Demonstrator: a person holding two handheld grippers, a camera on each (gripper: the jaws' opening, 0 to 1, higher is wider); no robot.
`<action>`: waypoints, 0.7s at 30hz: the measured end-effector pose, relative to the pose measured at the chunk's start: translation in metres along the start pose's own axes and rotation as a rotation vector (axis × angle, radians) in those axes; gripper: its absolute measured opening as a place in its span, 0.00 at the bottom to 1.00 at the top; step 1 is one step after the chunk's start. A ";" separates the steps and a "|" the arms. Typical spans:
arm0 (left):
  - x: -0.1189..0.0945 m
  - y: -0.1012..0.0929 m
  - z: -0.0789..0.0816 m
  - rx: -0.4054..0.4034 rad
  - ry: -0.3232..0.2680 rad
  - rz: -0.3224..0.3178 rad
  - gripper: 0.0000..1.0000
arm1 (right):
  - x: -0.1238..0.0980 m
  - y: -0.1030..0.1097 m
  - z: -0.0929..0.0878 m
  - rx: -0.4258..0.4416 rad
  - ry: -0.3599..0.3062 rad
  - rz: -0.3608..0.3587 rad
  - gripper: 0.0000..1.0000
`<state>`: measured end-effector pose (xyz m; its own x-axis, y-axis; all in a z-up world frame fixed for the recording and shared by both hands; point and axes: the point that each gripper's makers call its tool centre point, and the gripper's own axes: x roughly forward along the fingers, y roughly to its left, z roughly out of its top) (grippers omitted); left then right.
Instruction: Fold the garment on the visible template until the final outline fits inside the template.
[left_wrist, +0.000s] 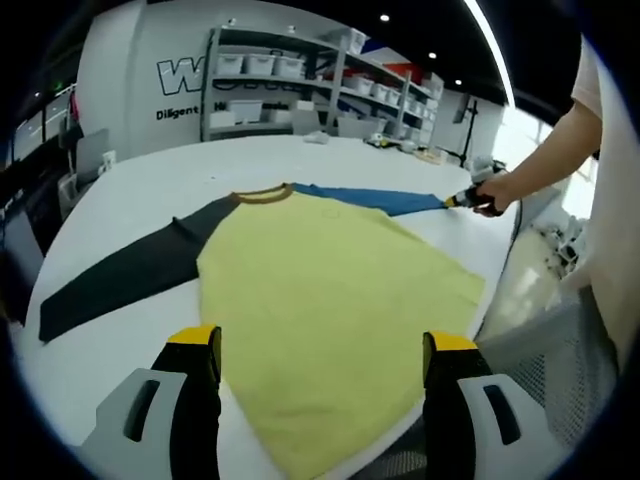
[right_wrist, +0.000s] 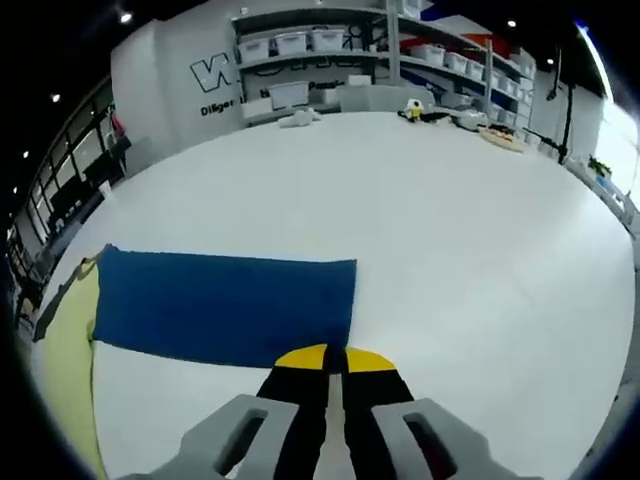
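Shelving with storage bins lines the wall behind a broad white table. On that table a raglan shirt lies flat and unfolded, its yellow body just beyond the left gripper, whose jaws stand spread and empty. The dark sleeve stretches away from the body on one side; the blue sleeve is out on the other, and the right gripper has its jaws pressed together at the cuff edge, apparently pinching it. I see no template outline. Folding looks barely begun.
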<state>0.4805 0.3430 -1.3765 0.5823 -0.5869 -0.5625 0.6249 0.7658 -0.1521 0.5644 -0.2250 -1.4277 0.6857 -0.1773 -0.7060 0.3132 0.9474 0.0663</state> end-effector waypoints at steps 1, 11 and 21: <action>-0.001 0.000 0.000 -0.002 -0.003 0.002 0.80 | 0.001 -0.002 0.001 -0.015 0.002 0.002 0.00; -0.006 0.002 0.004 -0.025 -0.044 0.033 0.80 | -0.002 0.007 0.025 -0.058 -0.040 0.027 0.00; -0.008 -0.006 0.011 -0.005 -0.079 0.028 0.85 | -0.021 0.068 0.091 -0.211 -0.192 0.109 0.00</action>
<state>0.4780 0.3406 -1.3622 0.6389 -0.5838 -0.5010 0.6052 0.7835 -0.1412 0.6309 -0.1810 -1.3439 0.8255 -0.0994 -0.5556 0.1010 0.9945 -0.0280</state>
